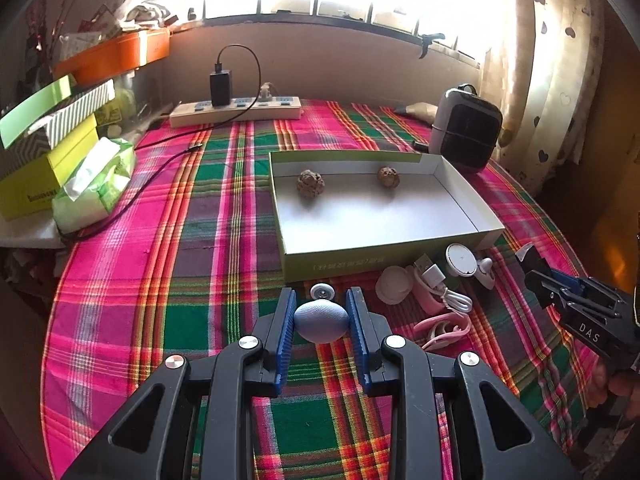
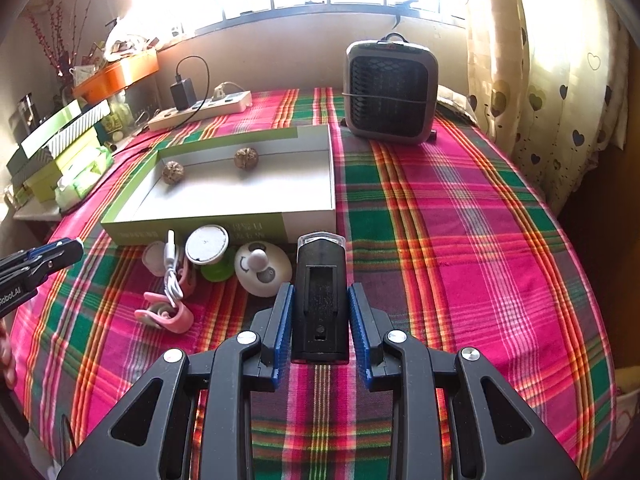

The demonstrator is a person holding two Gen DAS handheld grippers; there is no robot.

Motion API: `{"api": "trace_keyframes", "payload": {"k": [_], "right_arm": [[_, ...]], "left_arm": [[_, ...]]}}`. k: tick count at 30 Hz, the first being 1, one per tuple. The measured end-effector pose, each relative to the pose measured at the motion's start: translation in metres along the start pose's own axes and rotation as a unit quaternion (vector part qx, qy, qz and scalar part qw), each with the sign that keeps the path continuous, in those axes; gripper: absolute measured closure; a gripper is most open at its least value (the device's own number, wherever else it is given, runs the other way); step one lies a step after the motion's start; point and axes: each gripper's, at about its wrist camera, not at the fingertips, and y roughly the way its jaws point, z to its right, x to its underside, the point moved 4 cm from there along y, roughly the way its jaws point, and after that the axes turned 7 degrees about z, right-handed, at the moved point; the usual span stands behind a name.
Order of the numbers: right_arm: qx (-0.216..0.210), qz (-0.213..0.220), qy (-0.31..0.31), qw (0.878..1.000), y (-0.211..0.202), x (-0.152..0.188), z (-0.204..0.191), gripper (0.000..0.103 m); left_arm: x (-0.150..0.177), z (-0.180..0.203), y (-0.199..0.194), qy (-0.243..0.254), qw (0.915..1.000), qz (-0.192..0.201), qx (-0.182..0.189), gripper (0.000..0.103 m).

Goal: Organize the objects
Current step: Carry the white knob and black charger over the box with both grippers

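My left gripper (image 1: pixel 321 300) is shut on a pale blue egg-shaped object (image 1: pixel 321 321), held just above the plaid cloth in front of the shallow green box (image 1: pixel 384 258). Two walnuts (image 1: pixel 310 183) (image 1: pixel 388 177) lie in the box. My right gripper (image 2: pixel 320 296) is shut on a black rectangular device with a clear end (image 2: pixel 320 292), right of a cluster: a white USB cable (image 2: pixel 172 268), pink piece (image 2: pixel 166 316), round white discs (image 2: pixel 207 244) (image 2: pixel 262 268). The right gripper also shows in the left wrist view (image 1: pixel 528 258).
A small black-and-grey heater (image 2: pixel 390 94) stands behind the box on the right. A power strip with a black charger (image 1: pixel 236 110) lies at the back. Stacked boxes and a tissue pack (image 1: pixel 94 184) sit at the left edge. A small white wheel (image 1: pixel 322 292) lies ahead of the left fingers.
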Motion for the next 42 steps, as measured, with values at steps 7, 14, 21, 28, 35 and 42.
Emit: {"api": "trace_keyframes", "payload": {"k": [7,14,21,28,35,42], "right_arm": [[-0.006,0.007,-0.002,1.000,-0.002,-0.008,-0.002,0.074],[-0.014,0.013,-0.007,1.000,-0.001,-0.020,-0.004,0.074],[-0.026,0.014,-0.013,0.999,0.007,-0.035,-0.008,0.074],[-0.035,0.004,-0.024,0.999,0.025,-0.050,-0.013,0.074],[-0.041,-0.010,-0.033,0.999,0.048,-0.064,-0.018,0.074],[-0.048,-0.021,-0.046,0.998,0.072,-0.078,-0.022,0.074]], "left_arm": [[-0.007,0.008,0.001,0.009,0.9999,0.004,0.008,0.079],[-0.017,0.014,0.010,0.013,0.9998,0.003,0.015,0.079],[-0.029,0.023,0.024,0.020,0.9995,0.002,0.024,0.079],[-0.042,0.030,0.046,0.024,0.9992,-0.004,0.032,0.079],[-0.058,0.035,0.068,0.029,0.9989,-0.006,0.038,0.079],[-0.073,0.041,0.092,0.039,0.9985,-0.014,0.036,0.079]]}}
